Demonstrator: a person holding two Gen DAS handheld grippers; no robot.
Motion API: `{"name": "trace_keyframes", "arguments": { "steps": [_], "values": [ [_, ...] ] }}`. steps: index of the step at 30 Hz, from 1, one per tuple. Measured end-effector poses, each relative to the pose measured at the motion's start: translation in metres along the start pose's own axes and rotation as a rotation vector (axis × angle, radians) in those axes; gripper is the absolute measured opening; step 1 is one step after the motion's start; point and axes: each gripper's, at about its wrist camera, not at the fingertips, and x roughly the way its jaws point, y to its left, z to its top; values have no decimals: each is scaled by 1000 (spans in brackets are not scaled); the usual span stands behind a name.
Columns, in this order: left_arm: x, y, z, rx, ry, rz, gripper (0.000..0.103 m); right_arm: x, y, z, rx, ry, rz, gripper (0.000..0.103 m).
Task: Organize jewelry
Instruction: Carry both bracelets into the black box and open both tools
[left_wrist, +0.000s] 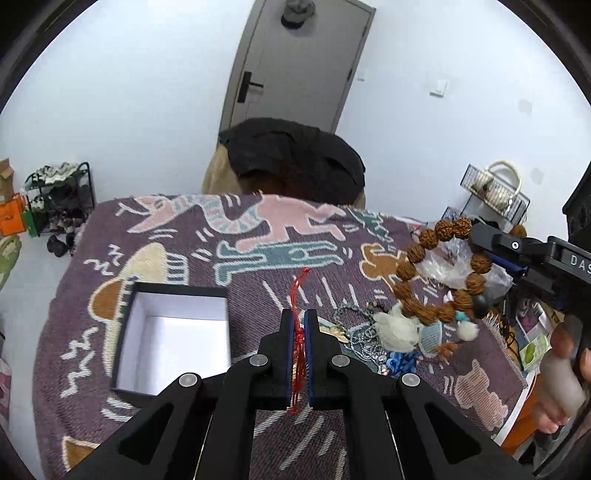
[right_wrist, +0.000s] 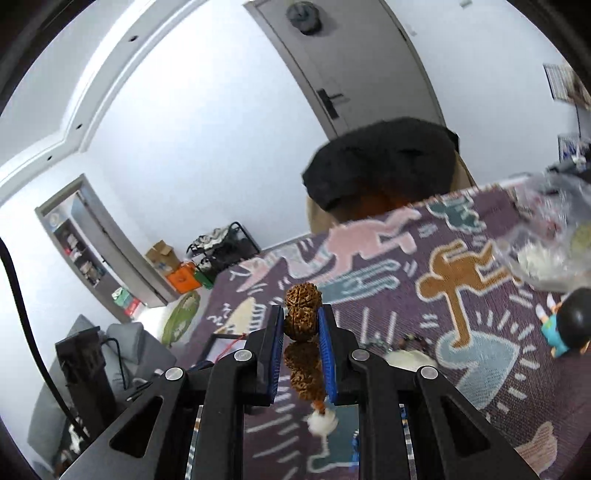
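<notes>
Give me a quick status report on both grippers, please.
Left gripper shut on red cord. Right gripper shut on bead bracelet. Box open, unobstructed.

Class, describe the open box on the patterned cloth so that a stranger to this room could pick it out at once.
Start from the purple cloth with cartoon figures that covers the table. On its left part, apart from the heap of jewelry on the right, sits the box. It alone is square, black outside and plain white inside, lidless and holding nothing.
</notes>
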Motion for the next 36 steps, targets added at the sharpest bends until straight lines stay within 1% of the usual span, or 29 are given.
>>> {"name": "trace_keyframes", "arguments": {
  "steps": [3, 9, 12, 15, 17, 18, 19, 20, 21, 22, 24, 29, 34, 36],
  "values": [
    [-14, 11, 2, -17, -28, 2, 5, -2, 20, 2, -41, -4, 4, 20],
    [-33, 34, 5, -48, -58, 11, 5, 1, 54, 1, -95, 3, 26, 20],
    [-35, 49, 3, -74, -53, 16, 5, 8, 69, -1, -113, 12, 38, 20],
    [-29, 66, -1, -110, -22, 41, 6, 19, 82, -4, -125, 29, 50, 20],
    [-22, 78, -4, -139, 7, 48, 11, 28, 92, -7, -137, 42, 51, 20],
    [-17, 88, -6, -168, 28, 53, 21, 35, 97, -9, -143, 53, 52, 20],
    [-16, 94, -9, -191, 33, 49, 38, 40, 100, -10, -148, 61, 53, 20],
    [-16, 101, -11, -209, 28, 41, 47, 47, 105, -12, -155, 72, 54, 20],
    [-18, 108, -14, -229, 9, 34, 61, 52, 108, -14, -159, 79, 55, 20],
    [-21, 112, -15, -239, -5, 36, 68, 58, 111, -16, -162, 88, 57, 20],
    [-26, 122, -17, -248, -28, 49, 69, 72, 116, -19, -169, 105, 56, 20],
    [-41, 146, -22, -279, -48, 75, 69, 104, 122, -25, -176, 144, 29, 20],
    [-51, 163, -27, -312, -62, 87, 69, 129, 131, -29, -193, 162, -17, 20],
    [-53, 168, -27, -317, -64, 91, 69, 141, 137, -31, -213, 187, -43, 21]
  ]
}}
